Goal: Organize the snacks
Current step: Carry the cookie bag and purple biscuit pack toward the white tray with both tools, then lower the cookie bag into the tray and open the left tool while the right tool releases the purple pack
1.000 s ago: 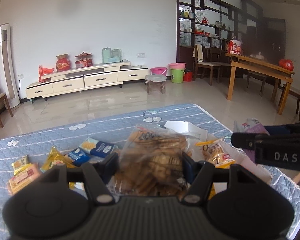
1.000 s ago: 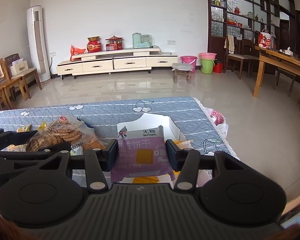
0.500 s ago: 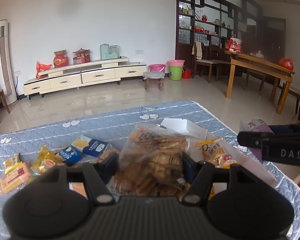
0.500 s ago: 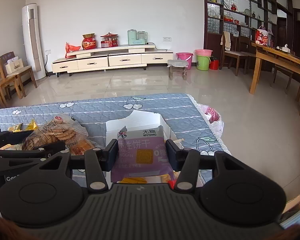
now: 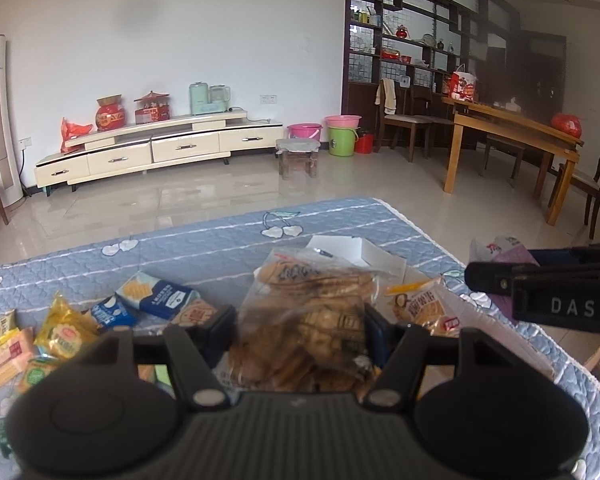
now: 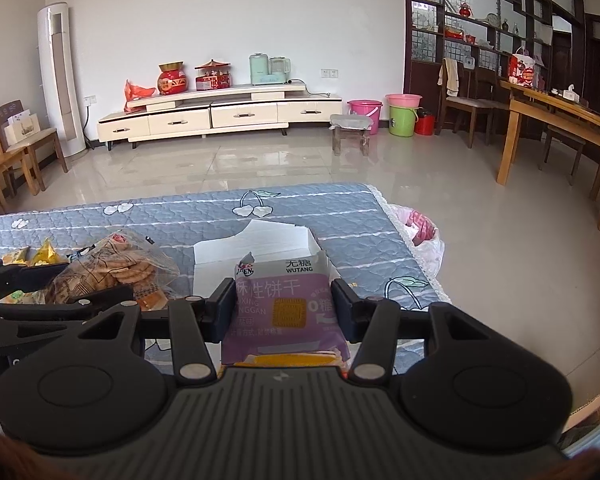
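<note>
My left gripper (image 5: 300, 322) is shut on a clear bag of brown biscuits (image 5: 308, 320), held above the blue quilted table (image 5: 204, 248). The bag also shows at the left of the right wrist view (image 6: 112, 268). My right gripper (image 6: 286, 306) is shut on a purple and grey biscuit pack (image 6: 286, 308), held over an open white box (image 6: 260, 244). The right gripper shows from the side in the left wrist view (image 5: 548, 292). Several small snack packs (image 5: 60, 332) lie on the table to the left, among them a blue one (image 5: 156, 296).
The white box (image 5: 356, 252) sits near the table's right edge, with an orange snack pack (image 5: 420, 308) beside it. A pink-filled plastic bag (image 6: 420, 232) lies on the floor past that edge. A TV cabinet, stool, buckets and wooden dining table stand farther off.
Both grippers keep their packs. The views have shifted slightly, so the table and its snack packs sit a little further left and lower in the left wrist view.
</note>
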Motion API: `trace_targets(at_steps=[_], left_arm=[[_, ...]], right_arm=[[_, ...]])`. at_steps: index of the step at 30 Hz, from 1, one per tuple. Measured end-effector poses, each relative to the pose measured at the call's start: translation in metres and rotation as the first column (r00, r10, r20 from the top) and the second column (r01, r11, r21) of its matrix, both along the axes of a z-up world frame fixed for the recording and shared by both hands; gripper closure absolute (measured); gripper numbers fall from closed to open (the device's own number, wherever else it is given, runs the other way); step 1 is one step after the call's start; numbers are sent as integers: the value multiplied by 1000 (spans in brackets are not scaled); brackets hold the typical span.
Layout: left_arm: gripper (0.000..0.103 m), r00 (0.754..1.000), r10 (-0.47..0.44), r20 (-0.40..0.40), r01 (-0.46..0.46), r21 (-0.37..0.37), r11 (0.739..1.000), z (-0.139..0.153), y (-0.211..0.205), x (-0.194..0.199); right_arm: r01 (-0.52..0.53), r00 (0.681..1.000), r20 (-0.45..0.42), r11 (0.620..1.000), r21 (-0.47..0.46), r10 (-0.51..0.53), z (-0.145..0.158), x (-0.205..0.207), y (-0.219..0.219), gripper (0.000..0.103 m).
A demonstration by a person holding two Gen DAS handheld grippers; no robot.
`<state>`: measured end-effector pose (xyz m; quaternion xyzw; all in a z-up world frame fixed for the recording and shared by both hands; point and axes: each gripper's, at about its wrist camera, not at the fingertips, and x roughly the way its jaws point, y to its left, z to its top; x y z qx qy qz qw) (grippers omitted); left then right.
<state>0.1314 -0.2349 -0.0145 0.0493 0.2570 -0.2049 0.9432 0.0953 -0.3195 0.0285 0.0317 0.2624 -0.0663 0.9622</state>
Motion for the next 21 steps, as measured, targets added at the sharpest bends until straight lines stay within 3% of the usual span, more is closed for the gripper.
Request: trace_targets(at_steps=[21], left_arm=[[38,993,-106,-50,107,6,994,-24,-33,-22]], right_arm=[[49,998,-36,999,8,-49,5,-11,-1,39]])
